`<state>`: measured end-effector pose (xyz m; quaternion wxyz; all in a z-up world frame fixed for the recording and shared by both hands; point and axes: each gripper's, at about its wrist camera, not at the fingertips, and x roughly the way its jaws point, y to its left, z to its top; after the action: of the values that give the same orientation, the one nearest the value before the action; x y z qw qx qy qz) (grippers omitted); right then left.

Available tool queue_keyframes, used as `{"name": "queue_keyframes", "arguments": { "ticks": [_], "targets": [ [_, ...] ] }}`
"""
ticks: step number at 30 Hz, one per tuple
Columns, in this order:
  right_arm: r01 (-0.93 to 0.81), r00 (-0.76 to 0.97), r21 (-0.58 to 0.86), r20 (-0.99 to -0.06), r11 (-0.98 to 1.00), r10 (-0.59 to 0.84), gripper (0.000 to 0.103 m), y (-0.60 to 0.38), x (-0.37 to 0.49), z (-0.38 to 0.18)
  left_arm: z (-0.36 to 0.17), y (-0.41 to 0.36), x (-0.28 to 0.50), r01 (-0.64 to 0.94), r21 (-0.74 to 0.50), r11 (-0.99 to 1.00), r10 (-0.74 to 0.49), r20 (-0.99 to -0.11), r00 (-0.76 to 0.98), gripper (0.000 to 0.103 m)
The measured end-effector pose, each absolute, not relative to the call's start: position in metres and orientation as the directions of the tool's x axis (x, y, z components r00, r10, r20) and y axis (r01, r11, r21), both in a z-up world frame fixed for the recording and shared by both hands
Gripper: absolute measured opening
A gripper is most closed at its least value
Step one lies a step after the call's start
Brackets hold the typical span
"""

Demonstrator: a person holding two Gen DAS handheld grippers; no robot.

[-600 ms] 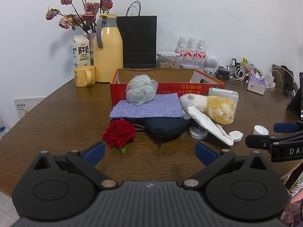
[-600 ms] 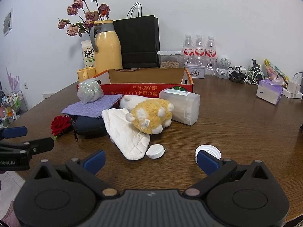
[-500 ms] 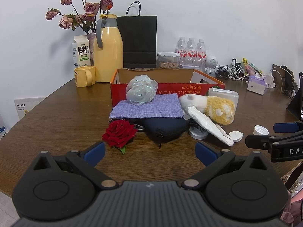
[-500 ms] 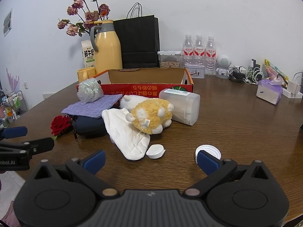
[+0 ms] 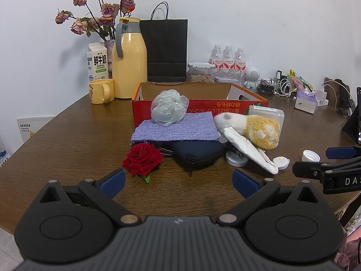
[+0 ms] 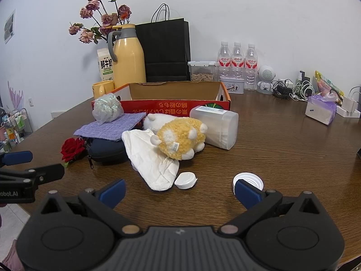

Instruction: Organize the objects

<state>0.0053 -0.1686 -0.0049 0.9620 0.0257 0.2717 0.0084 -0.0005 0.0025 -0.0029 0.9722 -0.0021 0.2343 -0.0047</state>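
A pile of objects lies before an open red cardboard box (image 5: 225, 110) (image 6: 171, 110): a red rose (image 5: 142, 158) (image 6: 73, 148), a navy zip pouch (image 5: 198, 152) (image 6: 106, 150), a purple cloth (image 5: 176, 129) (image 6: 111, 127) with an iridescent bath puff (image 5: 169, 108) (image 6: 107, 109) on it, a yellow-white plush (image 5: 259, 131) (image 6: 180, 137), white tissue (image 6: 150, 158), a clear plastic container (image 6: 216, 126) and two white caps (image 6: 185, 180) (image 6: 248, 178). My left gripper (image 5: 178, 181) is open and empty, short of the rose. My right gripper (image 6: 180, 190) is open and empty, near the caps.
At the back stand a yellow thermos (image 5: 129, 58), a milk carton (image 5: 97, 62), a yellow mug (image 5: 101, 91), a black paper bag (image 5: 166, 49), water bottles (image 5: 227, 61), a snack tub and cables. A tissue pack (image 6: 321, 109) lies at the right. The table edge runs close below both grippers.
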Motion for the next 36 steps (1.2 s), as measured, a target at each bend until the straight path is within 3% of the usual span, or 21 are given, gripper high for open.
{"name": "queue_keyframes", "arguments": {
  "ticks": [36],
  "targets": [
    [0.001, 0.851, 0.053, -0.525, 0.999, 0.027, 0.103, -0.169, 0.0047, -0.0047, -0.0028, 0.004, -0.002, 0.006, -0.011, 1.0, -0.01, -0.46, 0.888, 0.103]
  ]
}}
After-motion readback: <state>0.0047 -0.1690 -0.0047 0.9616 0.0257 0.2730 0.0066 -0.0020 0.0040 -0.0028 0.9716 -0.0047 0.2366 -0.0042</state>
